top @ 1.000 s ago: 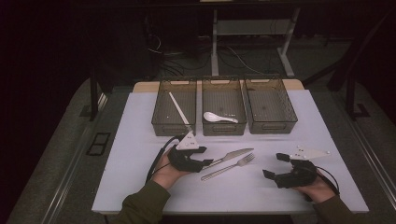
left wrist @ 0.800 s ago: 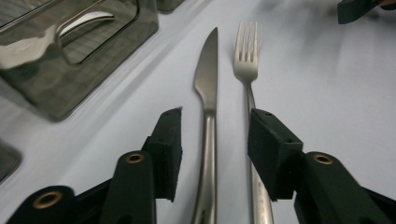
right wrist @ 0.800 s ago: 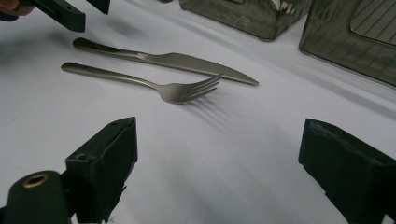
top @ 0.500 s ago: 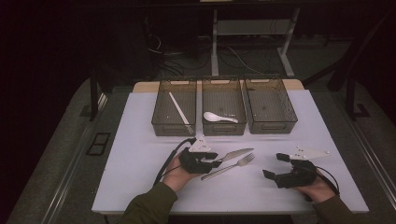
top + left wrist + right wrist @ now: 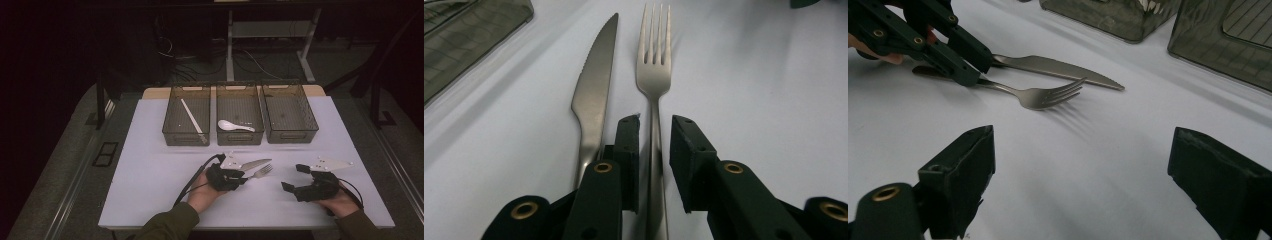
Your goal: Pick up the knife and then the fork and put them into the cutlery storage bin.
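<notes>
Left gripper view puts our left gripper (image 5: 654,150) astride the handle of the fork (image 5: 653,75), jaws just closing with a gap yet either side; next we pinch and lift. Slim, matte steel, it lies flat beside the knife (image 5: 596,85), while our right gripper (image 5: 1083,170) sits spread wide.

A white rectangular bench (image 5: 150,170) is standing on grey floor (image 5: 65,165); behind it, a pale metal frame (image 5: 270,30) and dark cables (image 5: 200,60) are sitting in dim light.
</notes>
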The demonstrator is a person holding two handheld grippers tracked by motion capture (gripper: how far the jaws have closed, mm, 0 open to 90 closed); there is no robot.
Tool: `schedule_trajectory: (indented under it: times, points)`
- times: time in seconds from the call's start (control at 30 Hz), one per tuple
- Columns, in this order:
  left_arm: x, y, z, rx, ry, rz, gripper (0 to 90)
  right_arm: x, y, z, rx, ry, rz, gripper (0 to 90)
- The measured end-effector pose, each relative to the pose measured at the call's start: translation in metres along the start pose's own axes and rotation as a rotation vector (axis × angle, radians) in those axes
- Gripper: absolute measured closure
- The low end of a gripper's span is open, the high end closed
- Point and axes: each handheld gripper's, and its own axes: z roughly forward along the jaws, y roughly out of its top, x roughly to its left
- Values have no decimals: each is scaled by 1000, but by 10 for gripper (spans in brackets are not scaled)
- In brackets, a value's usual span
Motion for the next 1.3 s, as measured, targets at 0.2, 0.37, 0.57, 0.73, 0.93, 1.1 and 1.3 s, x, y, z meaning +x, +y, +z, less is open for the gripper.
schedule_trajectory:
  times: [0.2,0.37,0.57,0.73,0.93,1.1,1.3]
  points:
    - [-1,-1,5,7,8,18,761,0,0,0,0,0,2,117]
    - [-4,-2,6,3,8,35,819,0,0,0,0,1,2,117]
    - [-2,-2,5,4,-1,24,837,0,0,0,-2,0,0,117]
    - [-2,-2,6,-1,0,5,842,0,0,-1,-3,2,3,117]
    - [0,2,-3,-8,-5,-15,843,-1,1,-1,5,12,16,117]
    - [2,7,-16,-52,-1,-28,843,-3,2,-3,5,28,35,117]
    - [4,9,-38,-97,17,-17,843,-2,5,-7,2,52,55,117]
